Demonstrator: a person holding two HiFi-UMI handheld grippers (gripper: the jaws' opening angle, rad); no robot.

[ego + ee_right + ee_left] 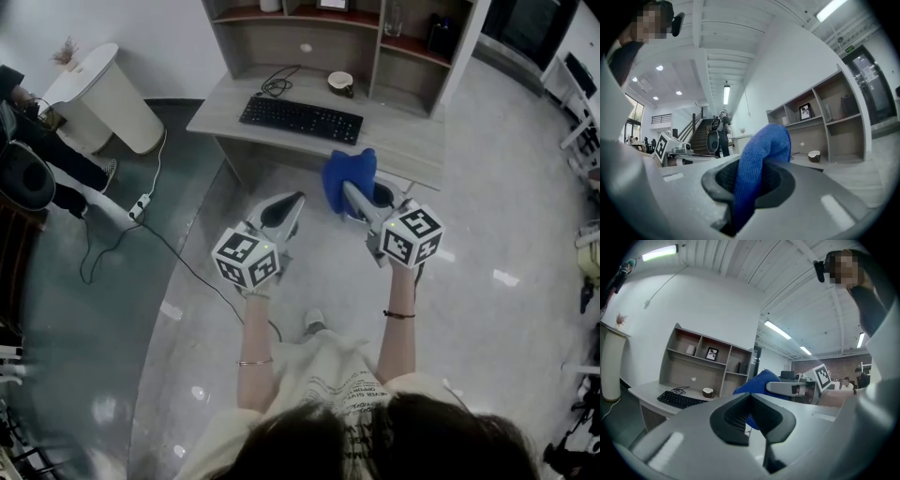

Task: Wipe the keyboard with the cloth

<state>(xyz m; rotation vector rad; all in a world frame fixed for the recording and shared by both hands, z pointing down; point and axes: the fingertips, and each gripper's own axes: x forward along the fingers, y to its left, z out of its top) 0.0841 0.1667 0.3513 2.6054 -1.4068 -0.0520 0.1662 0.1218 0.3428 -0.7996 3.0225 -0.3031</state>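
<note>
Pinching the blue cloth [761, 154] tightly between the fingers of the right gripper [750, 183], with one fold standing above the tips and more bunched around them. Holding the left gripper [751, 414] just beside it on the left, fingers pressed together on nothing. Hovering with both on the near side of the bench [403, 141], over the floor [487, 234] and not yet above the bench top. Looking further out, to the keyboard [301, 119]: flat on the bench, on the far side of the fingers, well apart from the cloth and not touched. Laid with its long axis from left to right along the bench, a little slanted, the right end slightly nearer. Seen from the cloth, far and a little to the left; seen from the left gripper, almost straight ahead. Judged easier to reach with the right gripper, the cloth being closest to the right end of the keyboard. Probably calls for a reach forward and down onto that end, then strokes to the left along the long axis. Worth minding the cup [340, 82] and the cable [277, 86] just behind the keyboard.
</note>
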